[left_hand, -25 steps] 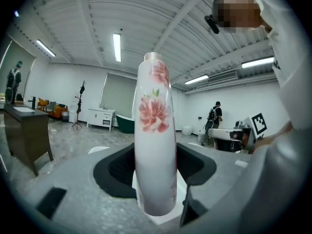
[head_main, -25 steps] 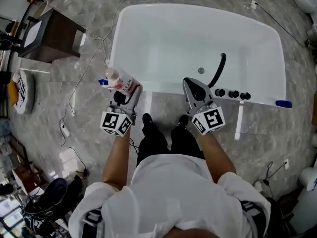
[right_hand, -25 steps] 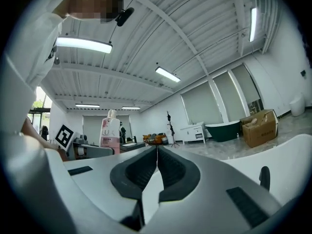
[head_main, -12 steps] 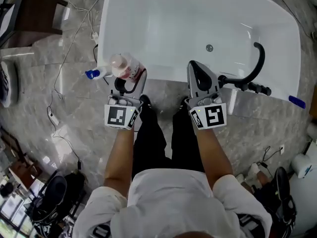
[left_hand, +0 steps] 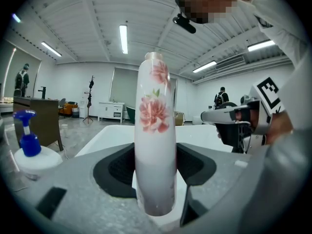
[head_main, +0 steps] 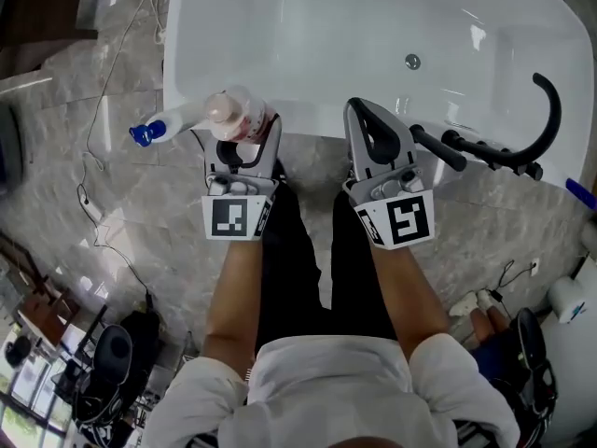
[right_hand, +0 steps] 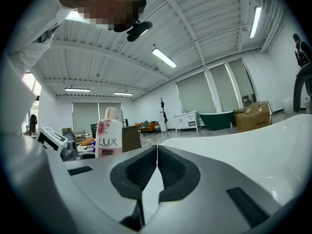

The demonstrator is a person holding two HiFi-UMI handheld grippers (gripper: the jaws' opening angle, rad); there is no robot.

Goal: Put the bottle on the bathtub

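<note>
My left gripper (head_main: 244, 147) is shut on a white bottle (head_main: 235, 119) with a pink cap and pink flower print. It holds the bottle upright at the near left rim of the white bathtub (head_main: 308, 26). In the left gripper view the bottle (left_hand: 155, 130) stands between the two dark pads. My right gripper (head_main: 373, 143) hovers at the tub's near rim, shut with nothing in it. In the right gripper view the pads (right_hand: 146, 172) meet, and the bottle (right_hand: 109, 139) shows to the left.
A white pump bottle with a blue head (head_main: 160, 127) stands on the tub's near left corner. A black curved faucet (head_main: 522, 138) and knobs sit on the right rim. Cables (head_main: 98, 110) trail over the marble floor at left. The person's legs (head_main: 298, 250) stand below the grippers.
The head view has closed in on the tub. Both grippers have come forward to the near rim, and the left one has carried the bottle up beside the pump bottle.
</note>
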